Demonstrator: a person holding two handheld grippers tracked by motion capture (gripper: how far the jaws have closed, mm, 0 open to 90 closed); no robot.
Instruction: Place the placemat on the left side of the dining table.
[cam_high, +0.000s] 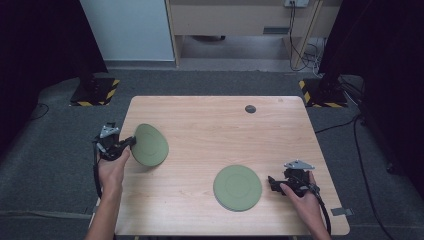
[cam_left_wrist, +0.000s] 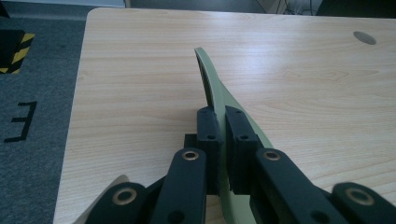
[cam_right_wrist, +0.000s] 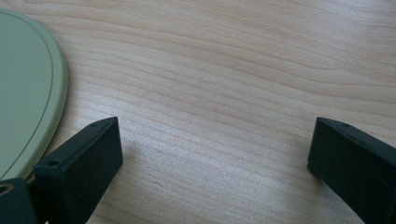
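From the high view, the left gripper (cam_high: 131, 142) has a green plate (cam_high: 150, 145) pinched by its rim, tilted up near the desk's (cam_high: 210, 125) left edge, well left of the second plate (cam_high: 237, 187) lying flat. To stack it cleanly I'd carry it level over that second plate; there's bare wood all the way across.

Left gripper view: fingers (cam_left_wrist: 208, 126) clamped narrow on the rim (cam_left_wrist: 211, 86), plate edge-on.

Right gripper view: fingers (cam_right_wrist: 88, 154) spread wide, empty, just beside the flat plate's (cam_right_wrist: 23, 93) edge — they may want to back off.
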